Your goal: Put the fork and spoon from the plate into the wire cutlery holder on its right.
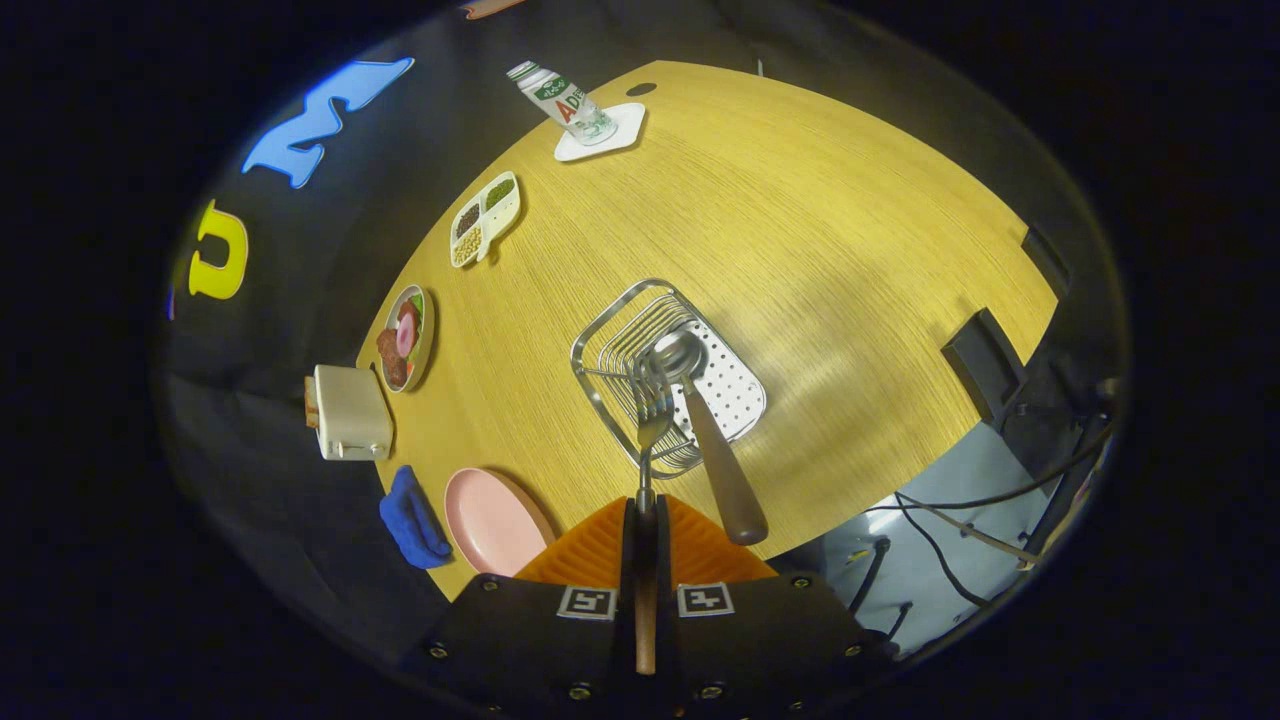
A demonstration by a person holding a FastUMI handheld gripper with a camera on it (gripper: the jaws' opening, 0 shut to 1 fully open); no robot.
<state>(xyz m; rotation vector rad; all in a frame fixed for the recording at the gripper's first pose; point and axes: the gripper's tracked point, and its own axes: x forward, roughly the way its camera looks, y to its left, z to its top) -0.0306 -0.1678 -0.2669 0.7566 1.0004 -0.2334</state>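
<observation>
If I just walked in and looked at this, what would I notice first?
Probably the fork, pinched by its handle between the gripper fingers and hanging tines-first over the shiny wire cutlery holder in the middle of the yellow wooden table. A spoon already leans in that holder, its handle sticking out toward the fingers. Beside the fingers sits the pink plate, with a blue cloth next to it.
</observation>
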